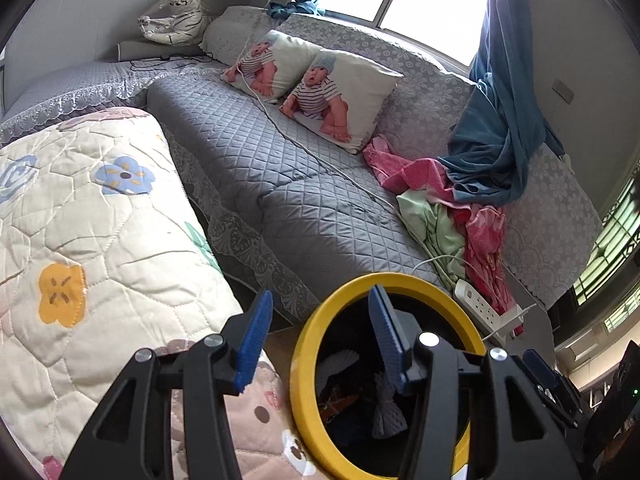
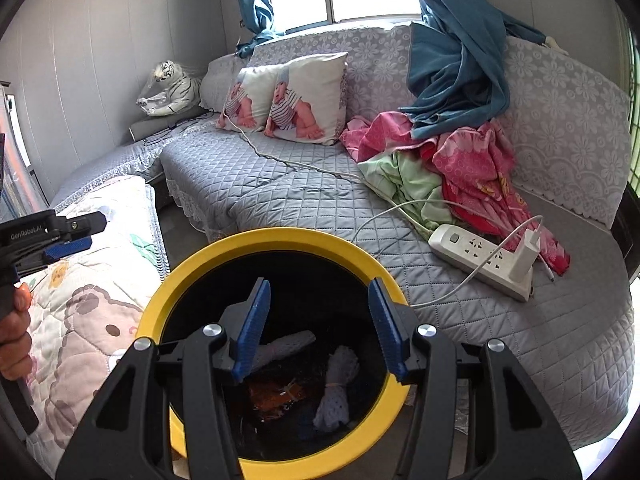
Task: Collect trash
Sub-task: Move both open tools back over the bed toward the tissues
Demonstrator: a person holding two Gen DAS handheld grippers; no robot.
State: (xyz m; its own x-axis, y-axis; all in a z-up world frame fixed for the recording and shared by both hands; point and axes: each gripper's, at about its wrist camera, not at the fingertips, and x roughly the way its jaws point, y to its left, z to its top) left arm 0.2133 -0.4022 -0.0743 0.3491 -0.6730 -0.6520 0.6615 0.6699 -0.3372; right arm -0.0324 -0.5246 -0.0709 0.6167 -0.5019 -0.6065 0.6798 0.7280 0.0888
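Nearest the right wrist camera, the right tongs point(image 2: 318, 330) hang over the mouth of a yellow-rimmed trash bin point(image 2: 280, 236), their blue pads point(image 2: 252, 328) standing apart with nothing between them. Down inside the dark bin lie two white foam-net wrappers point(image 2: 336, 392) and an orange wrapper point(image 2: 276, 394), all resting on the bottom. The left tongs point(image 1: 316, 340) are likewise parted and empty; from the left wrist view they sit at the near-left edge of the same bin's rim point(image 1: 304, 344), one pad over the opening and the other outside it, above a cream quilt with flowers and cartoon prints point(image 1: 100, 220). In the right wrist view the left tongs show at the far left edge, held by a person's hand point(image 2: 14, 328) over that quilt. Behind the bin stretches a grey quilted sofa point(image 2: 280, 192) with a floral lace cover on its backrest. Two cushions printed with babies point(image 2: 296, 100) lean against the backrest. To their right lies a heap of pink and green cloth point(image 2: 440, 160), with a blue curtain point(image 2: 452, 76) draped down onto it. A white power strip point(image 2: 476, 260) with a charger plugged in rests on the seat just beside the cloth, its white cable running across the sofa. A toy white tiger point(image 2: 172, 88) sits in the far corner by the wall.
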